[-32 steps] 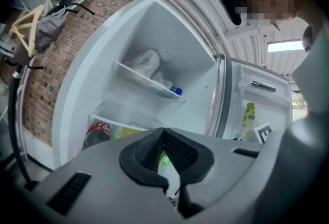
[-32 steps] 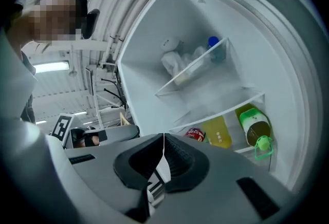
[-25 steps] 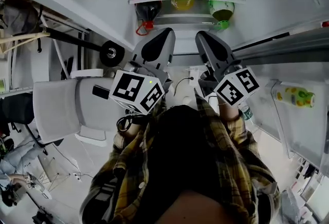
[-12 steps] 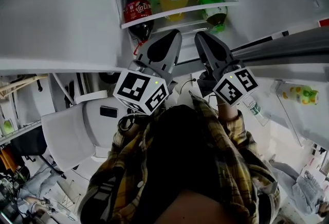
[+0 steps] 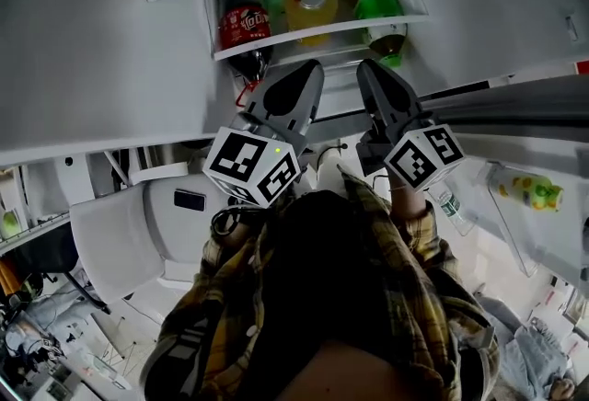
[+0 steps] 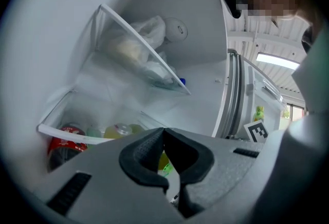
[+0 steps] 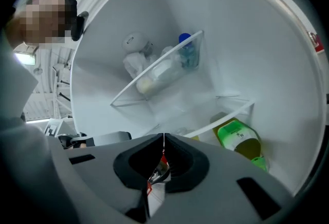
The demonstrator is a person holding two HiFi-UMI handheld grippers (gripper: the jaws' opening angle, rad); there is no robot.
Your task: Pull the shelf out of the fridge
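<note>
Left tongs (image 5: 311,68) and right tongs (image 5: 365,68) are both closed and empty, side by side near the shelf (image 5: 322,29). A cola bottle (image 5: 244,27) and a green bottle (image 5: 380,7) are at the shelf.

The fridge (image 7: 267,53) is white, the cola bottle (image 5: 245,27) red-labelled, the juice bottle (image 5: 311,4) yellow, the shirt (image 5: 230,298) yellow-and-black plaid.
</note>
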